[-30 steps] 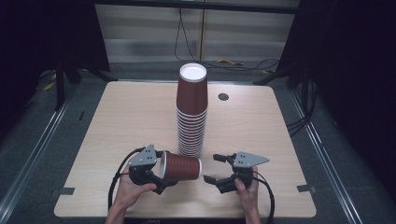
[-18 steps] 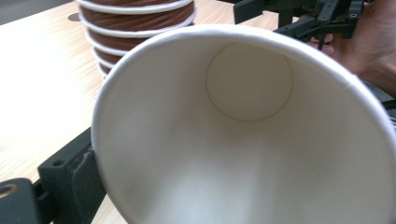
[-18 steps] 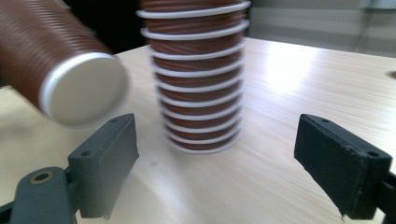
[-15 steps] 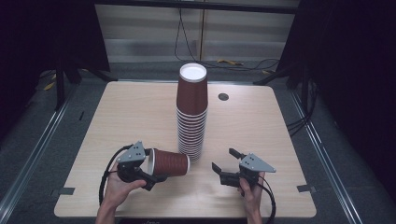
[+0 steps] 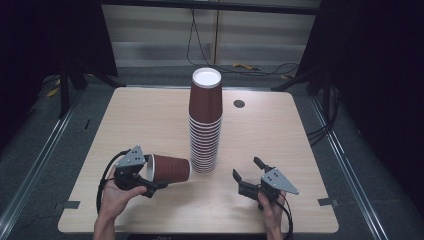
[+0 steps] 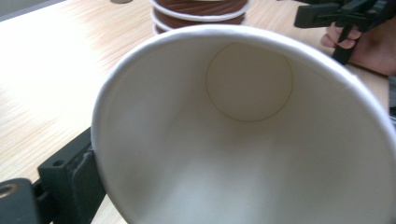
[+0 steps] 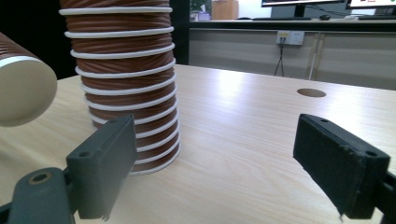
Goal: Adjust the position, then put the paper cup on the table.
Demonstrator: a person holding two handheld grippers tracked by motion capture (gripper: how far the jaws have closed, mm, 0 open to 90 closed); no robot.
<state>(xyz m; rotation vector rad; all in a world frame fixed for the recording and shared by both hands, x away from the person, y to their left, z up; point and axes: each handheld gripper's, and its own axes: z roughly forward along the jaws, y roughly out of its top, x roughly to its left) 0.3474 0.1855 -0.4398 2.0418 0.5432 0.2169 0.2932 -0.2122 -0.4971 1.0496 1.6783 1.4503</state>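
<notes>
Count, high view: one light wooden rectangular table [image 5: 150,115]. One upright stack of upturned brown ribbed paper cups [image 5: 205,125] with white rims; ten rims are countable in the right gripper view, and the stack runs on above that view's top edge, so the total cannot be fixed. One single brown ribbed paper cup [image 5: 170,168] lying sideways, apart from the stack. Two black two-jaw grippers: left gripper [image 5: 150,181], right gripper [image 5: 246,168]. Two hands. One small dark round grommet [image 5: 239,103] in the tabletop.
</notes>
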